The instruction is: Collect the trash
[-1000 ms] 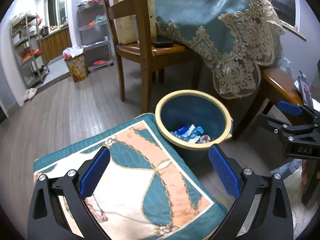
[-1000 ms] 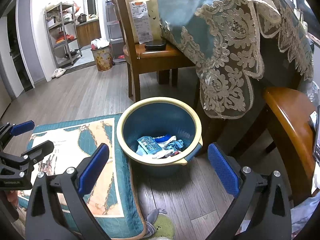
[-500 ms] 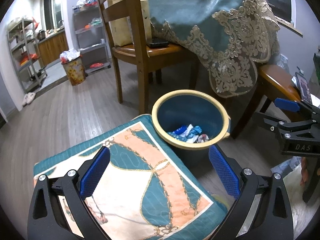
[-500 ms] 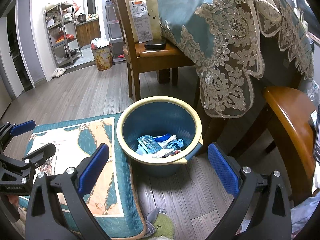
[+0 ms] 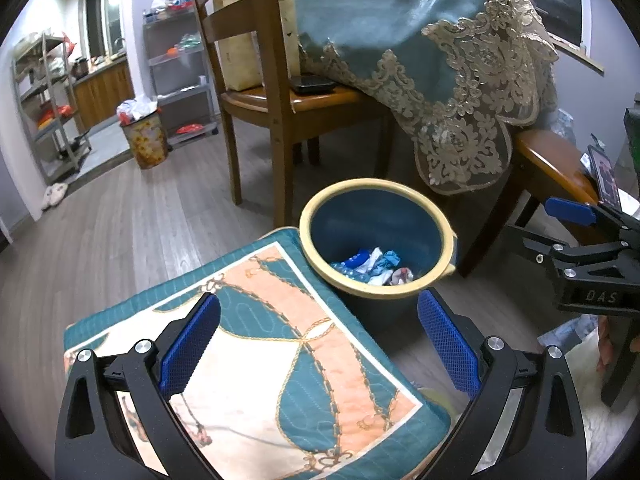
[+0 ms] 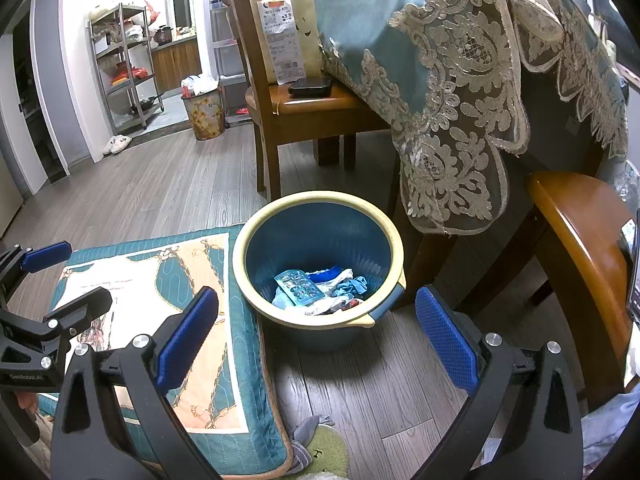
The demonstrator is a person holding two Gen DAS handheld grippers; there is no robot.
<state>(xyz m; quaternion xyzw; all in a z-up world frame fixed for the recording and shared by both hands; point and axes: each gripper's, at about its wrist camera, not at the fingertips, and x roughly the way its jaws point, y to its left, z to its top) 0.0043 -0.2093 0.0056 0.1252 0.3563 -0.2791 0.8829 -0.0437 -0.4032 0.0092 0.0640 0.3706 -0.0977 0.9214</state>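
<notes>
— Trash (image 6: 320, 290), where is it?
— Down in the bottom of the blue bin (image 6: 384, 240) with the cream rim: crumpled blue and white wrappers and a flat piece with a bubbled pattern. The bin stands on the wood floor (image 6: 160, 192), touching the edge of the patterned cushion (image 6: 192, 280).

— How is your left gripper (image 5: 320, 344) set?
— Your jaws are spread wide, with nothing between the blue pads (image 5: 188, 344). One pad hangs over the cushion beside the bin; the other hangs over the floor at the bin's near side. Neither touches the bin or the trash.

— And your right gripper (image 6: 316, 334)?
— Also wide open and empty. The bin sits just beyond it, framed between the two pads; one pad is over the cushion, the other over the floor on the bin's other side. No contact with anything.

— What else is near the bin?
— Behind it stands a wooden chair (image 6: 304, 104) with a dark phone (image 6: 310, 86) and a paper bag (image 6: 286, 24) on the seat. A teal tablecloth (image 6: 440, 60) with lace trim hangs down just past the bin's far rim.
</notes>
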